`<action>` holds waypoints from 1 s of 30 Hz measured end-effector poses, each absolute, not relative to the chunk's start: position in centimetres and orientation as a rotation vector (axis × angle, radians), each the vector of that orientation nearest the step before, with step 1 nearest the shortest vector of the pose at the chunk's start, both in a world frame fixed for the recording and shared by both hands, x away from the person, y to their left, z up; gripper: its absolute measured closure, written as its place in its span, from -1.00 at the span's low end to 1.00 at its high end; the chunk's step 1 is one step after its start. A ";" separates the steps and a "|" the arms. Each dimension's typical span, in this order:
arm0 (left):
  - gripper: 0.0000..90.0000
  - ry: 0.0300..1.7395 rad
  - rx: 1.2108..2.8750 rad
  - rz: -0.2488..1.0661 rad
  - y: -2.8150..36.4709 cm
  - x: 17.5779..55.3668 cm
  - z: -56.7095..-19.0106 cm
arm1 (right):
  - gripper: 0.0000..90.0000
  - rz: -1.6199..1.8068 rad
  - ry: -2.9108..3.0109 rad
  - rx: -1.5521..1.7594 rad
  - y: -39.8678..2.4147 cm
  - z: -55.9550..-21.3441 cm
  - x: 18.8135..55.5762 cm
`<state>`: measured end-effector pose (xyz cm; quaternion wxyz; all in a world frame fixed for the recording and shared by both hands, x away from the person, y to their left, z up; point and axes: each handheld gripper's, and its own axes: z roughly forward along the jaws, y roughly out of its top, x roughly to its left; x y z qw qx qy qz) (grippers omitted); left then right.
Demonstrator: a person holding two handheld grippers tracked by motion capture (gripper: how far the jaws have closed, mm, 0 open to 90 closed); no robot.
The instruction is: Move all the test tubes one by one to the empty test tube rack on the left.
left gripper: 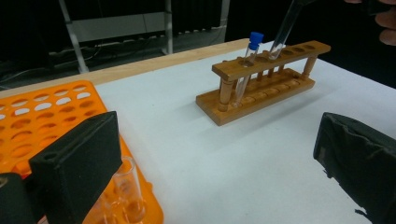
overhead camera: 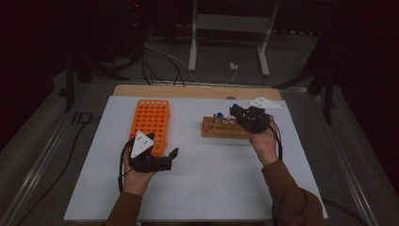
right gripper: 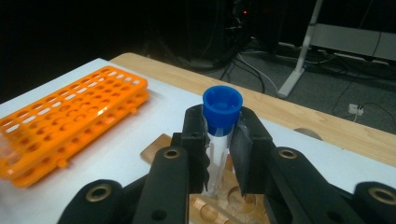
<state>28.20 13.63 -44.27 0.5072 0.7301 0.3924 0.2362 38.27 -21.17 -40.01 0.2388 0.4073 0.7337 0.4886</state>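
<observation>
Above wooden rack [overhead camera: 225, 127]: tube [right gripper: 219, 140] in right gripper [right gripper: 219, 154]

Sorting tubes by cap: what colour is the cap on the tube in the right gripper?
Blue cap, clearest in the right gripper view.

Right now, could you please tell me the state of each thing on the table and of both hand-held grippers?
Right hand-held gripper: shut on the held tube.
Held tube: blue-capped, tilted, lower end in a wooden rack hole.
Second capped tube: standing in the wooden rack.
Wooden rack: upright, most holes empty.
Orange rack: flat on the table.
Left hand-held gripper: open, holding nothing.
</observation>
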 end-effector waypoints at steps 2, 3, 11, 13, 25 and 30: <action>-0.97 0.941 1.761 0.571 13.4 28.2 -44.2 | 0.70 1.352 2.031 1.111 -21.2 -40.0 37.7; -0.97 0.933 1.769 0.574 13.2 28.3 -44.2 | 0.70 1.354 2.040 1.107 -21.1 -40.1 37.6; -0.91 0.903 1.785 0.578 11.5 28.7 -44.1 | 0.70 1.391 2.105 1.059 -20.0 -40.7 35.9; -0.88 0.897 1.786 0.575 11.2 28.8 -44.0 | 0.70 1.413 2.124 1.050 -19.5 -40.7 35.4; -0.51 0.824 1.845 0.562 6.5 29.8 -44.3 | 0.70 1.482 2.264 0.935 -15.3 -40.7 33.0; -0.03 0.800 1.859 0.545 5.8 29.9 -44.5 | 0.70 1.499 2.299 0.926 -14.3 -41.0 32.7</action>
